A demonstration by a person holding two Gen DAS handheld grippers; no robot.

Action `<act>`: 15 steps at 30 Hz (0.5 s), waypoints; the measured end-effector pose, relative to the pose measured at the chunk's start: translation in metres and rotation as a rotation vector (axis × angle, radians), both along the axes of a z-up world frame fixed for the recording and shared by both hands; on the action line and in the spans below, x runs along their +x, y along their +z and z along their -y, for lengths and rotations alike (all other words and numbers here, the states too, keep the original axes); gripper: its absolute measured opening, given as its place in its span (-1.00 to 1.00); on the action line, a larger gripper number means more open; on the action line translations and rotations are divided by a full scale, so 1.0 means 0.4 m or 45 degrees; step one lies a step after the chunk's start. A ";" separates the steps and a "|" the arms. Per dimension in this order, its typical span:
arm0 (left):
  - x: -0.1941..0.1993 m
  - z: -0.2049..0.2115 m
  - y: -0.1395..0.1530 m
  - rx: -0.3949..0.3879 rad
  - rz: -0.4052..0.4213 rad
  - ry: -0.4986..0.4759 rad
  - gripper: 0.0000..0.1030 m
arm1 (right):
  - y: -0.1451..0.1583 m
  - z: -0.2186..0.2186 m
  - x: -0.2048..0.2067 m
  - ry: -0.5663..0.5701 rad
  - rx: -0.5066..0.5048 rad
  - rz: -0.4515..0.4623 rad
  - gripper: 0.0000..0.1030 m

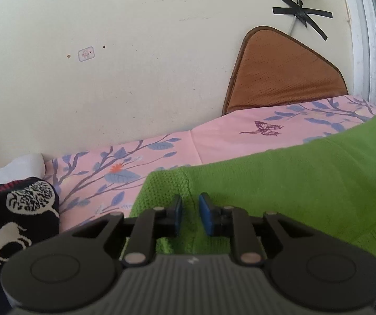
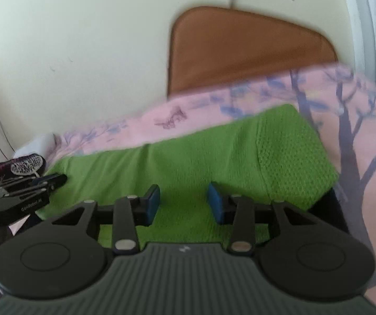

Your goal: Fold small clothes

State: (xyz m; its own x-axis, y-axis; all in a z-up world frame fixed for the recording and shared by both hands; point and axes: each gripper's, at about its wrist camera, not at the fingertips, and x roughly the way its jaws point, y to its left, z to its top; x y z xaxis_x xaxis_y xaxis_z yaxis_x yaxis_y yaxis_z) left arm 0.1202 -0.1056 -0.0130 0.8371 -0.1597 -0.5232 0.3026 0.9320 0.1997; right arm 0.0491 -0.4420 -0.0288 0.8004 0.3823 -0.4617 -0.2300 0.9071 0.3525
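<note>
The left gripper (image 1: 190, 211) hung low over the near left part of a green knitted garment (image 1: 279, 181), its two blue-padded fingers (image 1: 206, 216) standing a narrow gap apart with a raised seam of the knit showing in that gap; the pads did not press on the cloth, so the tool was slightly open and held nothing. The garment lay spread flat on a pink bedsheet (image 1: 214, 136) printed with blue leafy branches and a purple butterfly, reaching from under this gripper away to its right. To the left of the left gripper, just beside the garment's edge, sat a dark knitted piece (image 1: 17, 215) with white animal and tree figures and a red-striped band. Ahead of it and to the right, a brown cushion (image 1: 285, 76) leaned against the cream wall (image 1: 109, 52), and above that strips of black tape (image 1: 303, 13) crossed over a cable. The right gripper (image 2: 184, 200) hovered over the near middle of the same green garment (image 2: 214, 152), its blue pads clearly wider apart, open, with only flat cloth beneath and nothing pinched. From the right wrist view the left gripper (image 2: 56, 181) appeared off to the left at the garment's far left end, and the garment's textured band lay ahead and to the right. That view was blurred.
</note>
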 end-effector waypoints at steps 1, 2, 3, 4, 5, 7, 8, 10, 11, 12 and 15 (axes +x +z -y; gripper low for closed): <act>0.002 -0.003 0.000 -0.009 -0.004 -0.001 -0.67 | 0.001 -0.001 -0.015 -0.007 -0.017 -0.007 -0.14; 0.003 -0.005 0.002 -0.018 -0.007 -0.002 -0.66 | -0.001 -0.003 -0.034 -0.012 -0.033 -0.005 -0.13; 0.003 -0.007 0.002 -0.025 -0.008 -0.002 -0.66 | -0.005 -0.002 -0.052 -0.016 -0.046 0.008 -0.13; 0.003 -0.009 0.002 -0.030 -0.009 -0.003 -0.66 | -0.006 0.007 -0.070 -0.020 -0.040 0.012 -0.13; 0.002 -0.010 0.002 -0.034 -0.008 -0.003 -0.66 | -0.010 0.018 -0.079 -0.030 -0.021 0.010 -0.14; 0.000 -0.009 0.002 -0.037 -0.007 0.000 -0.64 | -0.018 0.048 -0.102 -0.052 0.054 0.011 -0.14; -0.001 -0.010 0.001 -0.040 -0.006 0.001 -0.64 | -0.023 0.054 -0.110 -0.065 0.099 0.012 -0.14; -0.003 -0.013 0.001 -0.049 -0.005 0.003 -0.61 | -0.031 0.075 -0.125 -0.086 0.182 0.018 -0.14; -0.003 -0.015 0.002 -0.055 -0.006 0.003 -0.61 | -0.034 0.081 -0.130 -0.099 0.214 0.018 -0.14; -0.003 -0.017 0.002 -0.061 -0.008 0.003 -0.60 | -0.037 0.083 -0.131 -0.107 0.246 0.017 -0.13; -0.003 -0.021 0.004 -0.076 -0.012 0.002 -0.59 | -0.034 0.097 -0.150 -0.142 0.319 0.046 0.17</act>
